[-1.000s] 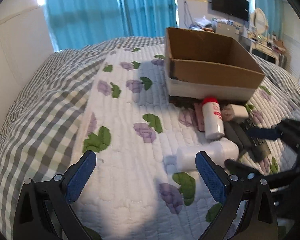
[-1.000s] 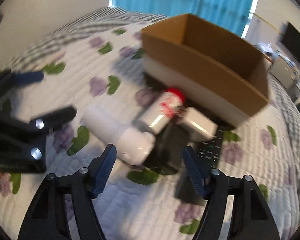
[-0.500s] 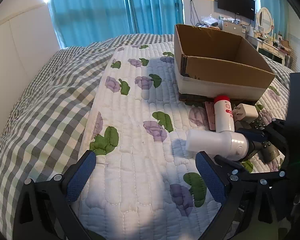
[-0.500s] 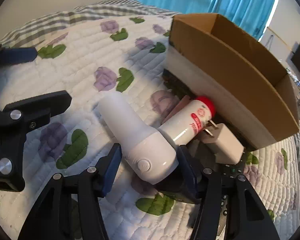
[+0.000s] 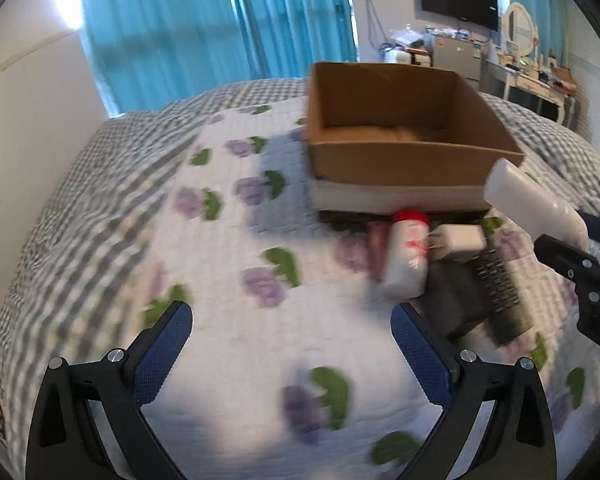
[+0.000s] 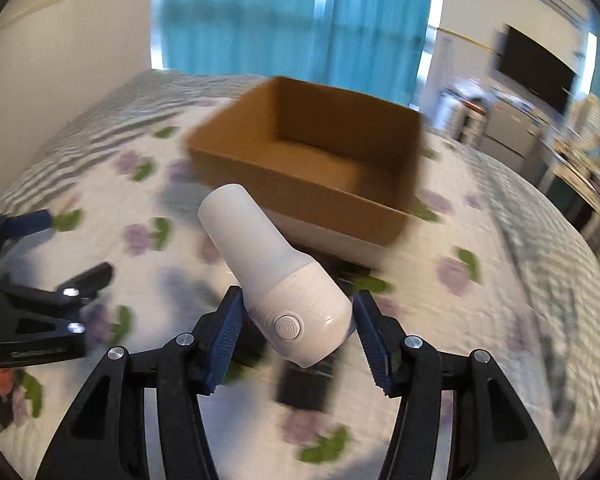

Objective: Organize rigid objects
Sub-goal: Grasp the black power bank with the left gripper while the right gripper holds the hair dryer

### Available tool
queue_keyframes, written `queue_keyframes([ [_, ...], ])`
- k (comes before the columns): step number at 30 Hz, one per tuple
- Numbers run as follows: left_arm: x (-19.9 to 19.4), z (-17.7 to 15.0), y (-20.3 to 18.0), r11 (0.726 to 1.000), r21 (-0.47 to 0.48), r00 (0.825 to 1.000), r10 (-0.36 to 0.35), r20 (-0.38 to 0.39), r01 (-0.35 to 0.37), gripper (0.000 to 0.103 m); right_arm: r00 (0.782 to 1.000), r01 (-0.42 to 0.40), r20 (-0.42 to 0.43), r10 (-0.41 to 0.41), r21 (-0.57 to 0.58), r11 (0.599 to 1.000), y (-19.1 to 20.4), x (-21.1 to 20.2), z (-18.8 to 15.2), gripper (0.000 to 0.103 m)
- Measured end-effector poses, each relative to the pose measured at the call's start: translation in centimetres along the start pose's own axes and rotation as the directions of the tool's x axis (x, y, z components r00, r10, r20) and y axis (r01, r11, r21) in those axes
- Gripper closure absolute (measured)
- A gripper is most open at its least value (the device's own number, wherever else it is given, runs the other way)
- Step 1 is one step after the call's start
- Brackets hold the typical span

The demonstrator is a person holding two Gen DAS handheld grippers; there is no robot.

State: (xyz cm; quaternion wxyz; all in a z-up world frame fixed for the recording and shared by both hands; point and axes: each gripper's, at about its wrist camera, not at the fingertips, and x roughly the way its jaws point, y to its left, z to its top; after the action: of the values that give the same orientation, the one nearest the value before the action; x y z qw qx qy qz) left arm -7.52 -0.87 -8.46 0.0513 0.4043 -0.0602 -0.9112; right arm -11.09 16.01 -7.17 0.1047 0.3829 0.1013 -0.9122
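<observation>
My right gripper [image 6: 298, 326] is shut on a white cylindrical device with a round button [image 6: 276, 276] and holds it in the air above the bed, tip pointing toward the open cardboard box [image 6: 312, 168]. The device also shows at the right of the left wrist view [image 5: 532, 204]. My left gripper [image 5: 292, 344] is open and empty, low over the quilt. On the quilt in front of the box [image 5: 404, 136] lie a red-capped white bottle [image 5: 406, 256], a white charger plug [image 5: 458, 238] and a black remote [image 5: 500, 288].
The floral quilt [image 5: 240, 264] lies on a checked bedspread [image 5: 80, 220]. A thin brown item [image 5: 376, 240] lies beside the bottle. Blue curtains, a TV and a cluttered desk stand beyond the bed. My left gripper shows at the left of the right wrist view [image 6: 40, 280].
My right gripper closed on the white device and lifted it off the quilt toward the box. My left gripper shifted, so the pile of objects now sits closer ahead of it.
</observation>
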Motion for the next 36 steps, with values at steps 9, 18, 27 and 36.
queue_keyframes([
  [9, 3.2, 0.0, -7.4, 0.991, 0.034, 0.988, -0.123, -0.095, 0.127, 0.002, 0.998, 0.048, -0.052, -0.039, 0.186, 0.981, -6.0, 0.2, -1.9, 0.047],
  [18, 5.5, -1.1, -11.4, 0.983, 0.124, 0.979, -0.117, -0.167, 0.139, 0.034, 0.997, 0.041, -0.074, -0.027, 0.196, 0.98, -6.0, 0.8, -2.1, 0.047],
  [27, 5.2, -1.3, -10.8, 0.979, 0.101, 0.974, -0.16, -0.159, 0.177, 0.06, 0.994, 0.061, -0.104, -0.042, 0.19, 0.98, -5.8, 1.6, -2.4, 0.047],
  [36, 0.5, -1.2, -7.2, 0.972, 0.094, 0.974, -0.207, -0.087, 0.215, 0.064, 0.996, 0.074, -0.063, -0.065, 0.157, 0.985, -4.6, 0.0, -1.6, 0.047],
])
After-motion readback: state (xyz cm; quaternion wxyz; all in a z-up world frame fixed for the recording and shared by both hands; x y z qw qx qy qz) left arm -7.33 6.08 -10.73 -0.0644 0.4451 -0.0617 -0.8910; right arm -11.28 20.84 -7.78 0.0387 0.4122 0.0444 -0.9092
